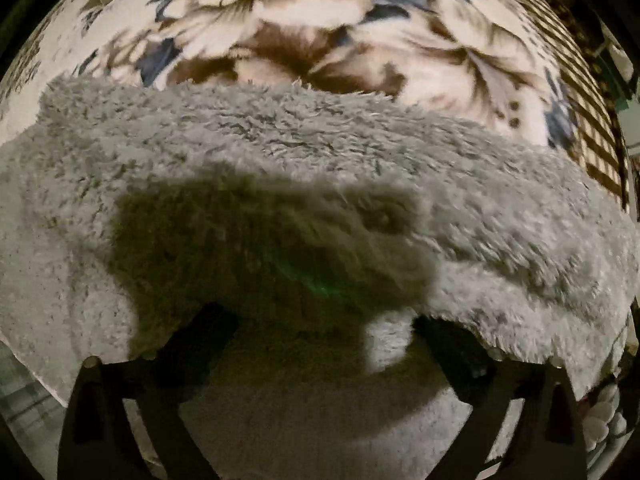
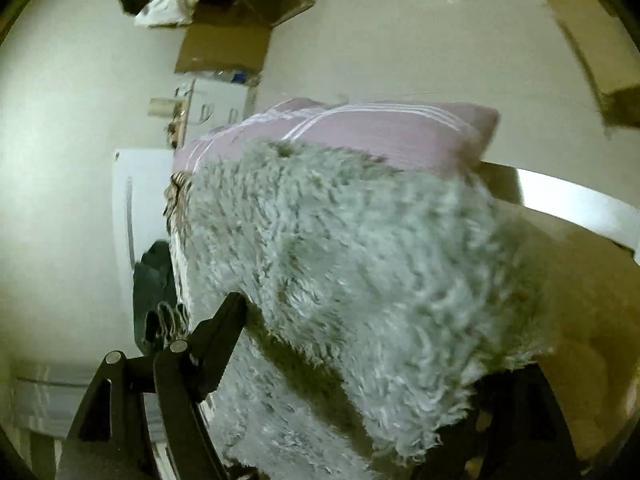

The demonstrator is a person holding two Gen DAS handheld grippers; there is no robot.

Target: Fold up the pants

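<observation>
The fluffy grey pants [image 1: 304,160] lie spread on a flowered blanket [image 1: 320,32], which looks like the top of a bed, so they have a soft flat place to be folded on. In the left view, the left gripper [image 1: 320,332] hangs just over the pants with its two fingers [image 1: 200,344] spread wide apart and nothing between them. It looks like it is there to press the cloth flat or to take a new hold. One thick layer of pants lies over another near the right finger, so a fold seems to be partly made. In the right view, the right gripper [image 2: 352,364] lifts a flap of the same pants [image 2: 360,264] up in the air, likely to carry it over for the fold. Only one finger [image 2: 216,328] shows plainly there. The other hides behind the fluff, so it cannot be told for sure if the fingers are pinched on the cloth. Behind the flap sits one pink pillow [image 2: 380,132] with white stripes. Far off stand two brown boxes [image 2: 224,48]. There is one pair of pants, one blanket, and two grippers.
</observation>
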